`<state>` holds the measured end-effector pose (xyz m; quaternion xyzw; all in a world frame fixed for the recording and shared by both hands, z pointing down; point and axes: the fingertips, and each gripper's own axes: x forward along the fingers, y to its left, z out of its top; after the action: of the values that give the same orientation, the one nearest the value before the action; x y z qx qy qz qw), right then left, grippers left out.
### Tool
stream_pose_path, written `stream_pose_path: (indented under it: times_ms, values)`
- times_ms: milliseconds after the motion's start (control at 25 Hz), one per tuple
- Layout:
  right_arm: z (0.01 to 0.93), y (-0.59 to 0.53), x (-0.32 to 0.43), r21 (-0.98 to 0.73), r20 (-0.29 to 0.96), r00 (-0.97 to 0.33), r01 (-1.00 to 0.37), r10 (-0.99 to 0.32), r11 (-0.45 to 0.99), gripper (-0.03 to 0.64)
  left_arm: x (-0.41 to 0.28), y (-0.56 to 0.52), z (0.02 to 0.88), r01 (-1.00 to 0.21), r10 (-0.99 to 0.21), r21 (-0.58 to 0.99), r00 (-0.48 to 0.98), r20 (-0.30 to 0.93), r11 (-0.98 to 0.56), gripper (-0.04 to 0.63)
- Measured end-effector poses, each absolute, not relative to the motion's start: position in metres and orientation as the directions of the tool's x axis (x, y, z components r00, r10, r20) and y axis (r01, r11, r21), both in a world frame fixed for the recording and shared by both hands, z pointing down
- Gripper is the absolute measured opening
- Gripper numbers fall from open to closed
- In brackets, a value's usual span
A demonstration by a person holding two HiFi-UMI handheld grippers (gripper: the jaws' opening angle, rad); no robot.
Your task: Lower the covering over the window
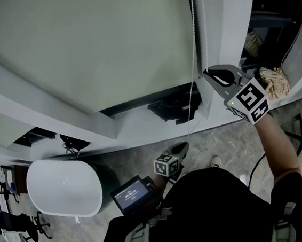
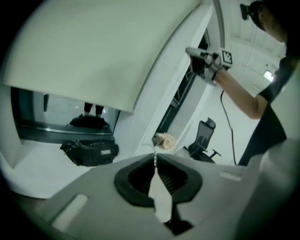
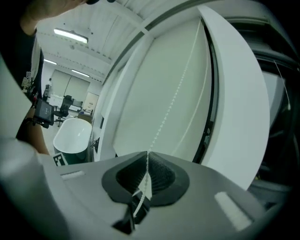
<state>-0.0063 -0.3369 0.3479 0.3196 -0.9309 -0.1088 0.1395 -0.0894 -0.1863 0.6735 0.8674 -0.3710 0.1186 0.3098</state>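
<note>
Head view: pale blind (image 1: 78, 45) covers most of the window, its lower edge just above a dark gap where a black bag (image 1: 174, 107) lies on the sill. A bead chain (image 1: 194, 43) hangs along the blind's right side. The right gripper (image 1: 210, 75) is raised at the chain, and the left gripper (image 1: 183, 147) sits lower, near the person's body. A white bathtub (image 1: 61, 189) stands at lower left. Left gripper view: jaws pressed together, pinching the chain at their tips. Right gripper view: jaws likewise closed on the chain, which runs up across the blind.
</note>
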Motion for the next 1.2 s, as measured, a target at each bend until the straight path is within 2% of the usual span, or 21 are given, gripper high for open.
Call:
stream_pose_path:
  times_ms: [120, 240, 400, 480, 600, 720, 800, 920, 1040, 1200]
  values:
    - [0.416, -0.333, -0.005, 0.227, 0.266, -0.733, -0.584, -0.626, 0.780, 0.011, -0.103, -0.210, 0.615, -0.714, -0.659, 0.429, 0.690, 0.300, -0.553, 0.017]
    - [0.475, -0.316, -0.014, 0.206, 0.354, -0.705, -0.582, -0.614, 0.787, 0.011, -0.114, -0.232, 0.534, -0.696, -0.728, 0.416, 0.677, 0.107, -0.585, 0.017]
    - [0.568, -0.279, -0.027, 0.248, 0.550, -0.633, -0.499, -0.545, 0.830, 0.011, -0.117, -0.247, 0.436, -0.638, -0.717, 0.376, 0.688, -0.113, -0.672, 0.020]
    - [0.611, -0.259, -0.029, 0.215, 0.627, -0.601, -0.478, -0.496, 0.852, 0.011, -0.108, -0.246, 0.398, -0.589, -0.665, 0.344, 0.728, -0.167, -0.731, 0.039]
    - [0.643, -0.247, -0.018, 0.138, 0.670, -0.572, -0.531, -0.474, 0.836, 0.011, -0.115, -0.249, 0.365, -0.555, -0.618, 0.289, 0.757, -0.213, -0.780, 0.061]
    - [0.644, -0.249, 0.000, 0.107, 0.667, -0.562, -0.577, -0.489, 0.810, 0.011, -0.150, -0.277, 0.362, -0.665, -0.724, 0.290, 0.654, -0.220, -0.688, 0.064]
    - [0.644, -0.247, 0.005, 0.112, 0.667, -0.562, -0.574, -0.489, 0.811, 0.011, -0.148, -0.286, 0.358, -0.646, -0.735, 0.355, 0.623, -0.268, -0.676, 0.077]
    - [0.644, -0.242, -0.001, 0.128, 0.667, -0.566, -0.553, -0.484, 0.823, 0.011, -0.094, -0.285, 0.345, -0.561, -0.643, 0.321, 0.706, -0.297, -0.763, 0.126]
    - [0.642, -0.234, -0.019, 0.127, 0.661, -0.585, -0.531, -0.470, 0.838, 0.011, -0.036, -0.281, 0.321, -0.460, -0.522, 0.253, 0.791, -0.317, -0.851, 0.129]
    - [0.639, -0.223, -0.038, 0.120, 0.657, -0.604, -0.506, -0.450, 0.854, 0.011, -0.010, -0.287, 0.278, -0.392, -0.458, 0.240, 0.788, -0.411, -0.888, 0.149]
